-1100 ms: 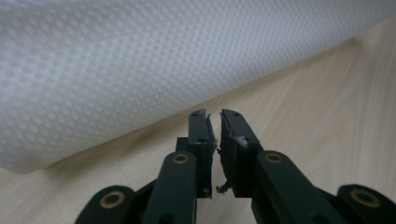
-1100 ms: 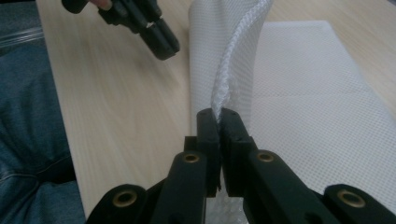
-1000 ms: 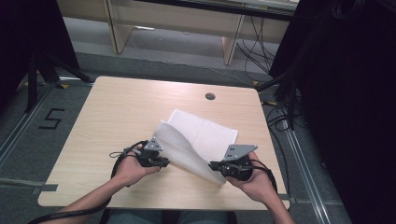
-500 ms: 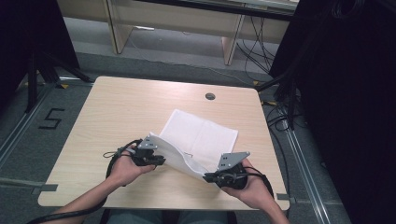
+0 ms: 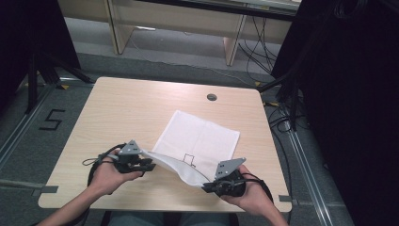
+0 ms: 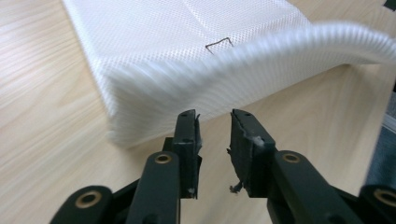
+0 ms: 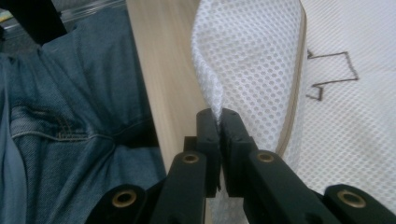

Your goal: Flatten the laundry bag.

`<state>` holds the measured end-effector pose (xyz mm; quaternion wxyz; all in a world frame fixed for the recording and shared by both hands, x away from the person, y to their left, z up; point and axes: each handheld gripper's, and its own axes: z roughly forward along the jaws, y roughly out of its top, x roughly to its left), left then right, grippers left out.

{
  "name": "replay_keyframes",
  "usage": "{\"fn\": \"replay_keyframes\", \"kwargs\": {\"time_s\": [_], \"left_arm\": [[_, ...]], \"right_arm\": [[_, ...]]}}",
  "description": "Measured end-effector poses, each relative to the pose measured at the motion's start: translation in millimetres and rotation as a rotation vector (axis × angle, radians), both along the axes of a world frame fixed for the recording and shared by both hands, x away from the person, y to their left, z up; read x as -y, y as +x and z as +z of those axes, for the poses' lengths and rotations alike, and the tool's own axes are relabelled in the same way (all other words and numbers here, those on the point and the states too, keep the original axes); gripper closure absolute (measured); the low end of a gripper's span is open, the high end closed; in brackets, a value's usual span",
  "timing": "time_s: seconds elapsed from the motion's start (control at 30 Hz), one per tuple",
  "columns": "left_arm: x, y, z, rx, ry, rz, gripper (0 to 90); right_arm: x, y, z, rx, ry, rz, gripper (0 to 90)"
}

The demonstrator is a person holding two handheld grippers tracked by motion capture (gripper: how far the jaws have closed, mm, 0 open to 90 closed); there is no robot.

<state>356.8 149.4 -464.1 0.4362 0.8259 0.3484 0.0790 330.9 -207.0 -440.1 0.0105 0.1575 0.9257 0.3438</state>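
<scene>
Compared with a second ago, the raised flap of the white mesh cloth (image 5: 197,141) is sitting much lower: it was standing tall between the two hands, now it is sagging into a low band just above the worktop (image 5: 117,108), with more of the flat layer and its small dark outline mark showing behind it. The left gripper (image 5: 149,165) is sitting further out to the left of the cloth than before.

Left fingers (image 6: 187,133) are standing apart, having just been opening, and nothing is sitting between them; in the left gripper view the blurred cloth edge (image 6: 196,84) is hanging just ahead of the tips, not touching them.

The right gripper (image 5: 207,188) is pinching the cloth: in the right gripper view its fingers (image 7: 208,128) are pressing together on a thin fold of the mesh (image 7: 252,60), which is rising from the tips. The rest of the cloth is lying flat on the worktop beyond and between both pairs of fingers, near the front edge.
</scene>
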Motion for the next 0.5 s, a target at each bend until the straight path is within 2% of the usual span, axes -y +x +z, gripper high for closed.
{"fn": "replay_keyframes", "kwargs": {"time_s": [0.03, 0.07, 0.1, 0.13, 0.17, 0.2, 0.3, 0.33, 0.4, 0.43, 0.47, 0.5], "left_arm": [[-7.7, -4.7, 2.1, -0.003, 0.004, 0.008, 69.8], [-7.7, -4.7, 2.1, -0.003, 0.004, 0.008, 68.9], [-19.6, -15.5, 5.4, -0.032, -0.051, 0.054, 68.3], [-19.6, -15.5, 5.4, -0.032, -0.051, 0.054, 67.4], [-25.0, -20.5, 7.7, -0.037, -0.066, 0.074, 66.5], [-33.9, -27.4, 12.0, -0.024, -0.089, 0.099, 65.9], [-39.7, -30.1, 16.1, -0.007, -0.104, 0.118, 63.5], [-40.8, -29.9, 17.6, 0.015, -0.107, 0.136, 62.6], [-40.7, -28.8, 18.3, 0.029, -0.100, 0.145, 61.1], [-38.1, -25.1, 16.7, 0.039, -0.084, 0.136, 58.8], [-36.3, -22.4, 14.3, 0.041, -0.070, 0.126, 57.6], [-33.0, -19.6, 10.9, 0.054, -0.051, 0.120, 56.1]], "right_arm": [[-0.7, -0.3, -1.6, -0.002, -0.001, 0.010, 88.3], [-0.7, -0.3, -1.6, -0.002, -0.001, 0.010, 88.3], [-0.6, -0.4, -5.0, -0.015, -0.018, 0.024, 88.3], [-0.6, -0.4, -5.0, -0.015, -0.018, 0.024, 88.3], [-1.6, -0.2, -9.5, -0.023, -0.026, 0.027, 88.3], [-2.1, -0.5, -10.8, -0.039, -0.030, 0.031, 88.3], [-3.9, -0.4, -14.3, -0.046, -0.058, 0.040, 88.3], [-4.7, -0.8, -15.4, -0.050, -0.062, 0.040, 88.3], [-5.4, -1.4, -16.4, -0.057, -0.070, 0.038, 88.3], [-6.3, -3.3, -17.1, -0.081, -0.085, 0.036, 88.2], [-7.1, -2.7, -18.7, -0.078, -0.085, 0.055, 88.2], [-7.5, -3.9, -19.3, -0.094, -0.092, 0.041, 88.1]]}}
